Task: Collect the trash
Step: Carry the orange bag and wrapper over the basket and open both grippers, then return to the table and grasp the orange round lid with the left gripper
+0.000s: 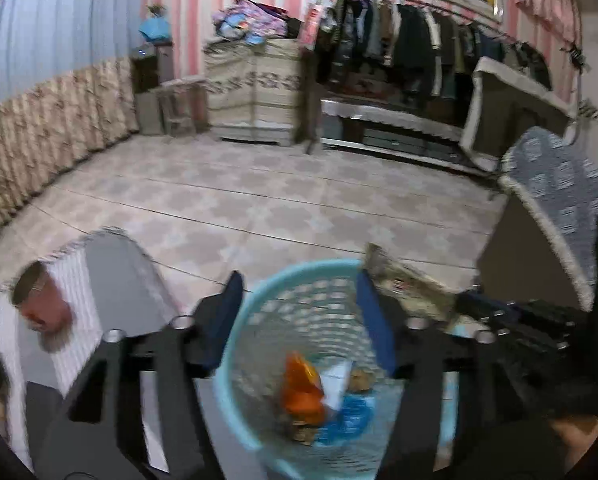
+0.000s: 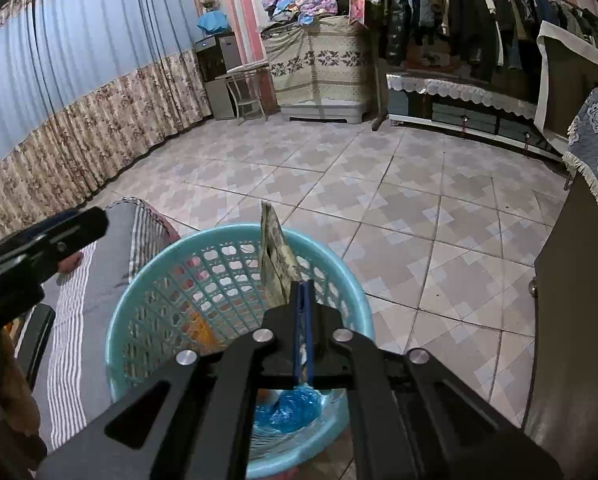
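Right wrist view shows my right gripper (image 2: 302, 292) fingers clamped on a wrapper (image 2: 275, 256) above the half-filled basket (image 2: 139, 292), left gripper (image 1: 299, 312) fingers apart, drop pending.

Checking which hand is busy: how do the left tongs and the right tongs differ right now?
The left tongs stand wide open and hold nothing; the right tongs are shut on a crumpled wrapper. The left tongs straddle the view down into the basket; the right tongs carry the wrapper over its rim. Both are black with blue pads and hang above the same light blue basket, which holds orange and blue trash.
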Tool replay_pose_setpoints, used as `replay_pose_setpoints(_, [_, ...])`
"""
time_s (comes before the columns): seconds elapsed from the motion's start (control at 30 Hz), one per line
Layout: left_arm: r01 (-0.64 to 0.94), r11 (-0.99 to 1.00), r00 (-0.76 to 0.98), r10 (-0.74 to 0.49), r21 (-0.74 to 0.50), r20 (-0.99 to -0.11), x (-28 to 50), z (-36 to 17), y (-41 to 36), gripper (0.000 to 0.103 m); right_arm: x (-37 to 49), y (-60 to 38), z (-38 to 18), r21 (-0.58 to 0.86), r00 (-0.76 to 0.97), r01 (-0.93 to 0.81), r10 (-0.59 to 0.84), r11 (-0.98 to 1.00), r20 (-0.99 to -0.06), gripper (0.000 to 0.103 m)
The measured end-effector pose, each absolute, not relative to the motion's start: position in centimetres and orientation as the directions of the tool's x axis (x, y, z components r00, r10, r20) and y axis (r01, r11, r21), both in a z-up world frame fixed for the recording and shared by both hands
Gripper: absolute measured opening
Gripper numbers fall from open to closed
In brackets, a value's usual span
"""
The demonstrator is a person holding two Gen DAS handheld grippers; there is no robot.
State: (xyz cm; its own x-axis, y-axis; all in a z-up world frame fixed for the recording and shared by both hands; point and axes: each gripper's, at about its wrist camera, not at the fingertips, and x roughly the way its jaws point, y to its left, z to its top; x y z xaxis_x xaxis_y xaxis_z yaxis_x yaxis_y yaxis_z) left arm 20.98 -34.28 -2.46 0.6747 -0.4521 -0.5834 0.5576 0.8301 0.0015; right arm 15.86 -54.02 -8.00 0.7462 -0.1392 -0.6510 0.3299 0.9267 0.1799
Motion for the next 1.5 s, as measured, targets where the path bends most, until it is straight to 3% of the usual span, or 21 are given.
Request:
replay_pose_setpoints(0.17, [0.492,0.87,0.735,-0.391,0.038,-0.554,21.0,-2.0,-30.9,0.084,16.7,-52.7,-8.4,0.167,0.736,0.309,-0.124,0.936,-0.665,0.004])
replay_pose_setpoints(0.2, [0.485,0.874,0.74,-0.388,0.037,-0.55,21.0,-1.8,-30.3,0.086,16.9,-52.3,-8.5,0.163,0.734,0.304,-0.121,0.939,-0.668,0.015])
replay_pose_setpoints(0.23, [0.475,0.879,0.749,-0.379,0.042,-0.544,20.9,-1.7,-29.5,0.087,17.0,-52.0,-8.5,0.156,0.732,0.304,-0.126,0.94,-0.669,0.038])
replay_pose_setpoints(0.3, [0.449,0.892,0.767,-0.358,0.047,-0.533,20.8,-1.5,-28.0,0.092,17.0,-51.3,-8.4,0.128,0.737,0.31,-0.153,0.942,-0.658,0.068])
replay_pose_setpoints(0.37, [0.424,0.905,0.779,-0.343,0.037,-0.525,20.7,-1.2,-26.2,0.095,17.0,-50.4,-8.1,0.107,0.742,0.304,-0.165,0.947,-0.65,0.07])
replay_pose_setpoints(0.43, [0.39,0.92,0.796,-0.318,0.034,-0.515,20.4,-1.0,-23.8,0.097,17.0,-49.9,-8.0,0.105,0.748,0.301,-0.166,0.948,-0.643,0.084])
replay_pose_setpoints(0.67, [0.27,0.962,0.834,-0.211,0.043,-0.509,19.8,-1.0,-14.5,0.097,16.8,-46.0,-7.0,-0.037,0.777,0.294,-0.262,0.955,-0.572,0.089])
replay_pose_setpoints(0.83, [0.17,0.984,0.832,-0.117,0.048,-0.542,19.4,-2.8,-7.6,0.097,16.5,-43.8,-6.4,-0.039,0.799,0.278,-0.254,0.96,-0.545,0.089])
replay_pose_setpoints(0.97, [0.074,0.997,0.802,-0.037,0.038,-0.596,19.3,-5.5,-1.8,0.097,16.4,-41.8,-6.6,-0.029,0.808,0.259,-0.233,0.965,-0.541,0.09])
replay_pose_setpoints(1.03, [0.045,0.998,0.777,-0.015,0.032,-0.629,19.6,-6.8,0.2,0.097,16.4,-40.9,-6.8,-0.041,0.81,0.254,-0.236,0.966,-0.537,0.097])
replay_pose_setpoints(1.23, [-0.009,1.0,0.706,0.019,0.018,-0.708,20.0,-9.6,3.7,0.097,17.0,-38.6,-7.9,-0.081,0.79,0.211,-0.219,0.974,-0.573,0.097])
replay_pose_setpoints(1.33, [-0.01,1.0,0.673,0.011,0.005,-0.739,20.5,-10.3,4.2,0.091,17.2,-38.4,-8.3,-0.075,0.78,0.198,-0.204,0.977,-0.592,0.097])
replay_pose_setpoints(1.5, [0.0,1.0,0.608,0.008,0.011,-0.794,21.3,-12.1,4.6,0.068,17.1,-38.0,-8.3,-0.044,0.771,0.201,-0.186,0.979,-0.608,0.097])
